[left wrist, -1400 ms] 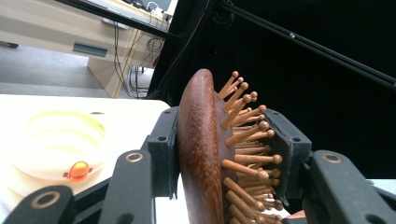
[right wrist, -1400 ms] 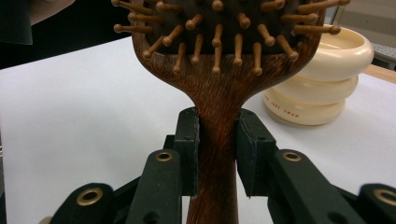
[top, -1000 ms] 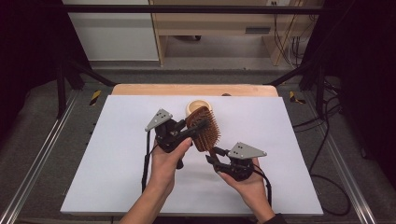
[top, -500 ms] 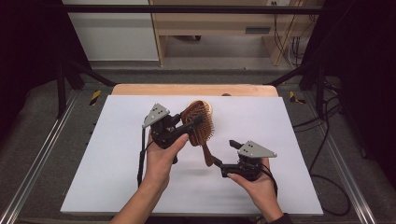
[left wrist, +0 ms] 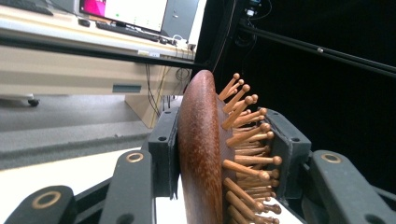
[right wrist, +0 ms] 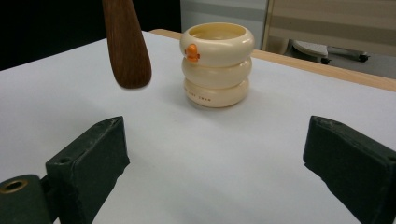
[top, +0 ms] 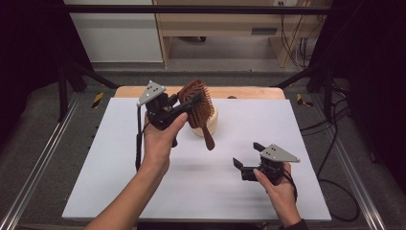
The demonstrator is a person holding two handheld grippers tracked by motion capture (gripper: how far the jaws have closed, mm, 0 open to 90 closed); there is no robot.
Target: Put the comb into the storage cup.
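A brown wooden hairbrush (top: 197, 106) hangs in the air over the white table (top: 119, 172), handle (right wrist: 126, 42) pointing down. My left gripper (top: 189, 102) is shut on the brush head (left wrist: 205, 154), one jaw on its smooth back and one on the wooden bristles. A cream ribbed cup (right wrist: 217, 65) with an orange mark stands on the table just behind the brush (top: 210, 127). My right gripper (top: 248, 155) sits low at the front right, its jaws having just been opening, nothing between its fingers (right wrist: 88, 168). It is apart from the brush handle.
A wooden board edge (top: 249, 92) runs along the table's far side. Metal rails (top: 43, 163) flank the table, with cables (top: 335, 143) on the floor at the right. A desk and cabinet (top: 215, 28) stand beyond.
The right gripper let go of the brush handle, opened, and drew back to the right. The left gripper lifted the brush up and away, tilting its handle downward.
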